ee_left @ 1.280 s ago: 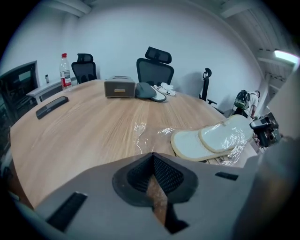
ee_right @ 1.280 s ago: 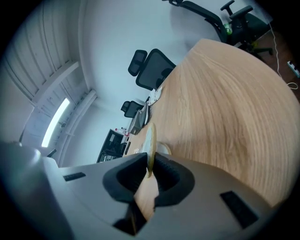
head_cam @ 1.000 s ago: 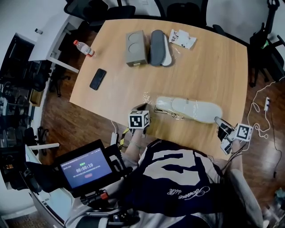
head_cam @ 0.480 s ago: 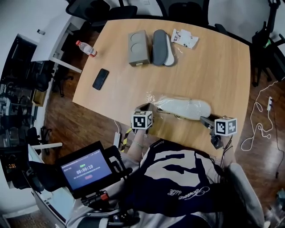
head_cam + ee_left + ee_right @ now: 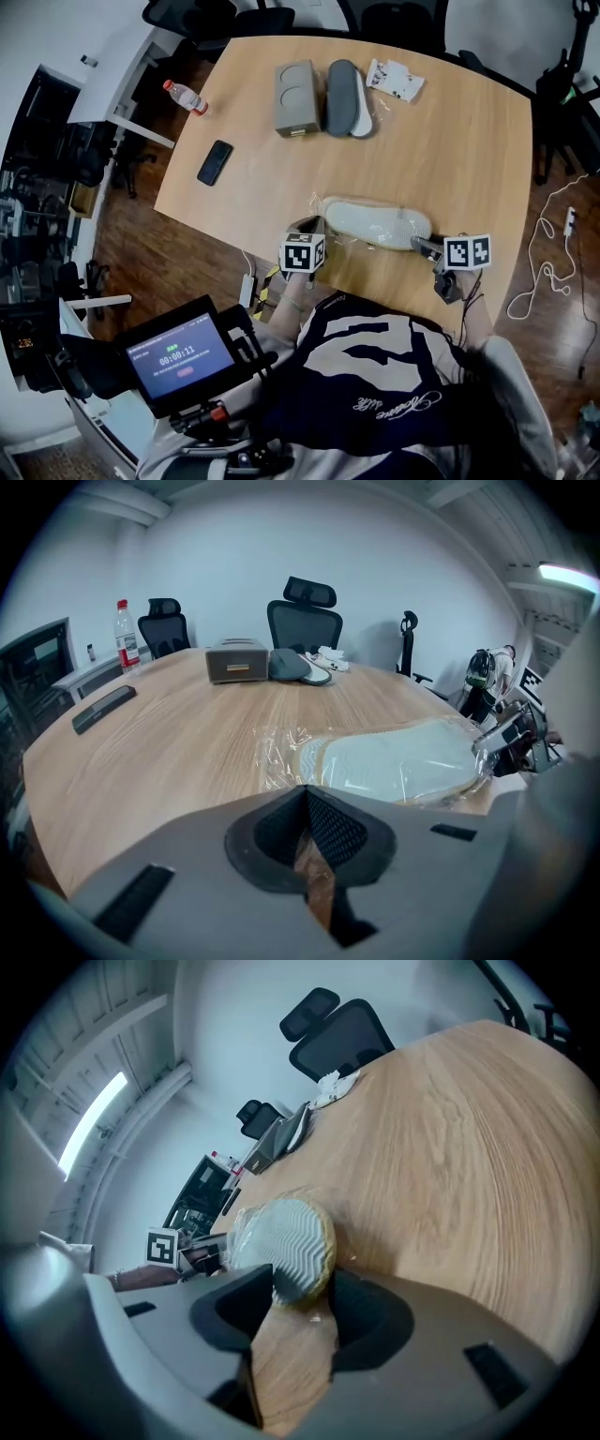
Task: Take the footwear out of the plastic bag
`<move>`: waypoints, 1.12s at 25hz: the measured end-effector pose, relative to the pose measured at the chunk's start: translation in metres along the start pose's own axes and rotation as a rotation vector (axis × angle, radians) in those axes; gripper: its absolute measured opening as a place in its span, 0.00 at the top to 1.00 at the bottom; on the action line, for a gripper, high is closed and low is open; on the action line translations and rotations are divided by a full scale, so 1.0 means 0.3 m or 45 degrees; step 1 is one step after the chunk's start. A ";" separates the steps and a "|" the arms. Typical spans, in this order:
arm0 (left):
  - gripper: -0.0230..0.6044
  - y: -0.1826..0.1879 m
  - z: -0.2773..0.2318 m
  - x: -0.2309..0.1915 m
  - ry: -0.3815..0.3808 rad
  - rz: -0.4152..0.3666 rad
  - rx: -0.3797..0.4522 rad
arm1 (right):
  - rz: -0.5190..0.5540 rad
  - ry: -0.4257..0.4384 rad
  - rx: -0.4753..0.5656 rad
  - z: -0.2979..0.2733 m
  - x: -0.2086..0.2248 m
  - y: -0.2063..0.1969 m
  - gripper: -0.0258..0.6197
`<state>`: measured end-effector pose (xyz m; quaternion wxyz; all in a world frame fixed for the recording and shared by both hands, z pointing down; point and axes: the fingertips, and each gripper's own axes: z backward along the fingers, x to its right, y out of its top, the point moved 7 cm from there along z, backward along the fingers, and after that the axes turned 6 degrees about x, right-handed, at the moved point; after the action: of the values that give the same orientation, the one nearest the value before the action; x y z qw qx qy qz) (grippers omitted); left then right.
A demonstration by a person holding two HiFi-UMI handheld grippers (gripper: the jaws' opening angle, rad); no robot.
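**Right gripper moves in on the slipper**

Head view: A white slipper [image 5: 375, 220] lies inside a clear plastic bag [image 5: 322, 204] near the front edge of the wooden table [image 5: 450, 141]. The left gripper [image 5: 311, 225] sits at the bag's left end, in the same spot as a second ago. The right gripper [image 5: 424, 246] was out by the table's right edge. It has now come in and down to the slipper's right end.

Left gripper view: The jaws are pressed together at their tips, right on the crinkly edge of the bag. They look to be pinching the plastic. The slipper lies just past them and is still wrapped up.

Right gripper view: The jaws have just opened wide and then come in a little. They are spread, and the round end of the slipper, with its wavy sole, sits between them. I do not see them squeezing it yet.

So one side seems to hold the bag and the other is ready to grab. The slipper is not out yet. I think the next move is to close on that end and pull. I cannot tell where the bag's mouth is.
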<state>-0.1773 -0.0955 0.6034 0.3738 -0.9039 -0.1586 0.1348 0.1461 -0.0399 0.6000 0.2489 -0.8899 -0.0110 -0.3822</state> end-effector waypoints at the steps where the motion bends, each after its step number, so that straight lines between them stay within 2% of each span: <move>1: 0.96 0.000 0.001 0.001 0.002 -0.001 0.002 | -0.011 -0.008 0.001 -0.006 -0.004 0.002 0.68; 4: 0.96 -0.004 0.002 0.007 0.002 -0.001 0.002 | -0.057 0.020 0.010 0.005 -0.004 -0.005 0.72; 8: 0.96 -0.005 0.007 0.006 -0.010 0.013 -0.003 | -0.153 0.116 0.115 0.073 -0.012 -0.009 0.79; 13: 0.96 0.002 0.011 -0.005 -0.017 0.006 -0.003 | -0.161 0.080 0.197 0.193 -0.007 -0.006 0.82; 16: 0.96 0.013 0.005 -0.031 -0.010 0.037 -0.005 | -0.244 0.057 0.283 0.279 0.018 -0.015 0.84; 20: 0.96 0.019 0.007 -0.078 0.009 0.118 -0.014 | -0.315 0.139 0.446 0.401 0.027 -0.027 0.88; 25: 0.96 0.036 0.007 -0.120 0.051 0.163 -0.006 | -0.246 0.028 0.524 0.556 0.030 -0.015 0.89; 28: 0.96 0.051 -0.007 -0.138 0.062 0.191 -0.004 | -0.286 -0.011 0.602 0.643 0.037 -0.009 0.90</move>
<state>-0.2114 -0.1230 0.5991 0.3648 -0.9169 -0.0814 0.1401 0.2835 0.0477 0.4961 0.4059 -0.8017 -0.1999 -0.3906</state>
